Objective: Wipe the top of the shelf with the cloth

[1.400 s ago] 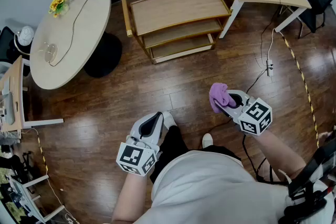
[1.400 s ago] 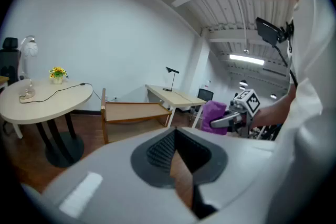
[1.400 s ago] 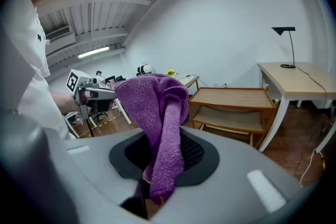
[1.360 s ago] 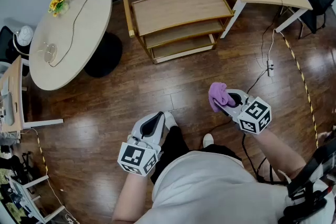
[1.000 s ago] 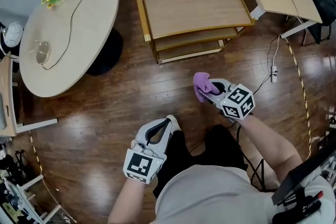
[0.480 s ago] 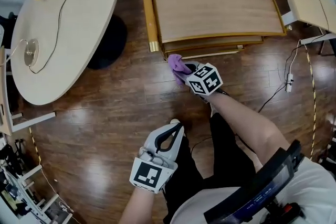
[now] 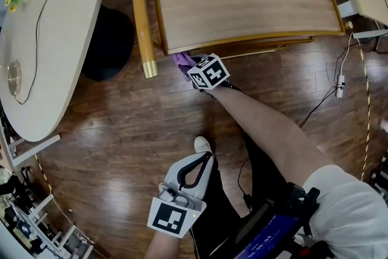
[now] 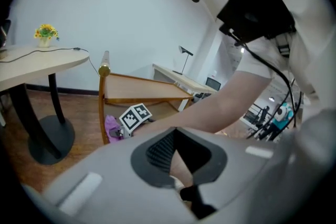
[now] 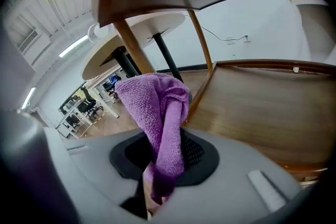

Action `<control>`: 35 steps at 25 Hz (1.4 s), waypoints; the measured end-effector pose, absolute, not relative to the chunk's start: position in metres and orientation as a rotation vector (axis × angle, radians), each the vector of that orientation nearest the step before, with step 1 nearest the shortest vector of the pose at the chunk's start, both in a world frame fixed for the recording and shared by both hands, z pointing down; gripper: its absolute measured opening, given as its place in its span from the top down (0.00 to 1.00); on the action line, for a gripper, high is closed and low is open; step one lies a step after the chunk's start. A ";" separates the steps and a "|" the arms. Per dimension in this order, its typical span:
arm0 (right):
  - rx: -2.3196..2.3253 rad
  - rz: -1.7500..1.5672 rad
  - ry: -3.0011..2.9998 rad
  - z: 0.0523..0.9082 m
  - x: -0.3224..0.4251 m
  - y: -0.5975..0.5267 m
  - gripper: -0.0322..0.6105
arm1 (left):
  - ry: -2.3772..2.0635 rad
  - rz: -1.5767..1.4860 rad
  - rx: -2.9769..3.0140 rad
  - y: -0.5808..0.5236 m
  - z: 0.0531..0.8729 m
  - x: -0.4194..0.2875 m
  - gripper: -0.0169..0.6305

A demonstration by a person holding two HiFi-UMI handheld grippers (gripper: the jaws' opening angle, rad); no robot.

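Head view: the shelf (image 7: 242, 3) stands at 12 o'clock, its top board bare. A round worktop (image 7: 42, 39) lies at 10 o'clock.

The right gripper (image 7: 193, 65) is closed on a purple cloth (image 7: 181, 59), which bunches out beyond its tips. It sits just beside the shelf's near-left corner, next to the brass-capped post (image 7: 140, 15). In the right gripper view the cloth (image 9: 157, 113) hangs below the top board's edge, facing the lower tier.

The left gripper (image 7: 193, 171) hangs at 6 o'clock over the floor, its jaws together with nothing between them.

Wiping has not begun. Likely faults:
- The cloth could snag on the raised rim as it lifts.
- It could slip from its narrow pinch when dragged.
- A low approach could wipe the lower tier instead.
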State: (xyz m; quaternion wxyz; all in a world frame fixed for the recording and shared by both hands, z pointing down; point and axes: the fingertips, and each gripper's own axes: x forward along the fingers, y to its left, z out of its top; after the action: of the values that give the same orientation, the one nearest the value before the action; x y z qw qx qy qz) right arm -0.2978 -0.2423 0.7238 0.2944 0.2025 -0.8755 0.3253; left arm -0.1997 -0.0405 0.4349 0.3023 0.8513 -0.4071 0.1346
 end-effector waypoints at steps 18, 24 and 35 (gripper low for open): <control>0.860 0.941 -2.202 0.749 -0.072 -0.304 0.82 | -0.830 0.400 2.342 -0.098 0.453 -0.092 0.94; 0.954 0.929 -2.153 0.747 0.018 -0.319 0.82 | -0.754 0.428 2.372 -0.109 0.454 -0.045 0.94; 1.186 0.927 -2.005 0.747 0.200 -0.347 0.82 | -0.668 0.454 2.388 -0.129 0.460 0.026 0.94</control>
State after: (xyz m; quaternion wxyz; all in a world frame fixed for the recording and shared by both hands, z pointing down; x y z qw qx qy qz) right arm 0.1996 -0.3470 0.7474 0.3119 0.4494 -0.7598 0.3513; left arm 0.0262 -0.1295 0.4598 0.3054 0.9020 -0.2524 0.1716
